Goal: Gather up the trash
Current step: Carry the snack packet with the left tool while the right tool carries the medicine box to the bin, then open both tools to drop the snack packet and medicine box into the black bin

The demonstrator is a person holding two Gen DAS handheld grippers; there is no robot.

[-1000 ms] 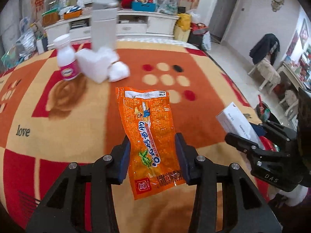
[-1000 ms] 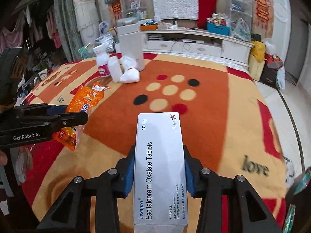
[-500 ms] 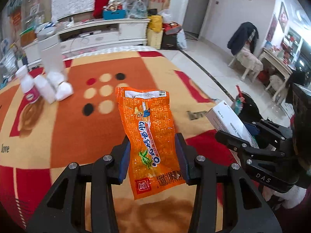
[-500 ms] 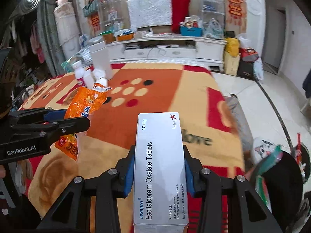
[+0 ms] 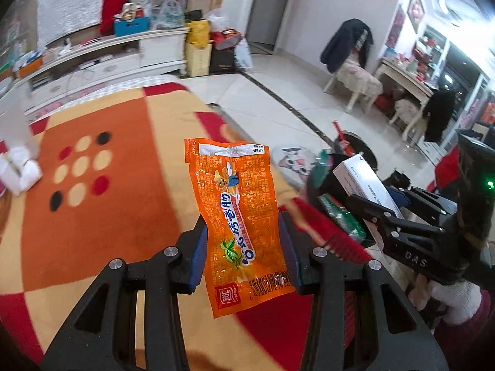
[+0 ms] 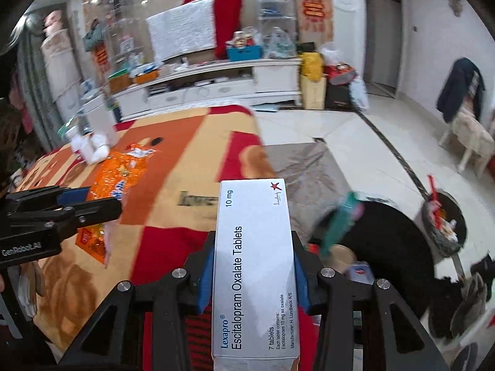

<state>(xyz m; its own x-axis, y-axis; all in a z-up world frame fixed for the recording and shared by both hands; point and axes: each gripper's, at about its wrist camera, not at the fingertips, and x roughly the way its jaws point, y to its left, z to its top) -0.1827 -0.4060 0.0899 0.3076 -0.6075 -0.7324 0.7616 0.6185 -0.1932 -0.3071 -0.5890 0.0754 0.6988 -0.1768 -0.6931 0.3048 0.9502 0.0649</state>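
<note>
My left gripper (image 5: 243, 247) is shut on an orange snack wrapper (image 5: 236, 216) and holds it upright above the right edge of the blanket. The wrapper also shows in the right wrist view (image 6: 114, 179), with the left gripper (image 6: 89, 207) at the left. My right gripper (image 6: 253, 262) is shut on a white tablet box (image 6: 253, 266). The box (image 5: 362, 179) and right gripper (image 5: 380, 216) show at the right of the left wrist view, over a black trash bag (image 6: 383, 238) holding wrappers and scraps.
An orange, red and cream blanket (image 5: 102, 204) covers the table. White tissue and boxes (image 5: 18, 170) lie at its far left. A second dark bin (image 6: 445, 225) stands on the tiled floor. A chair with a dark jacket (image 5: 349, 52) stands further off.
Both grippers have swung right, away from the middle of the table, each still holding its item. The black trash bag and floor have come into view; the bottle and tissues slid off left.
</note>
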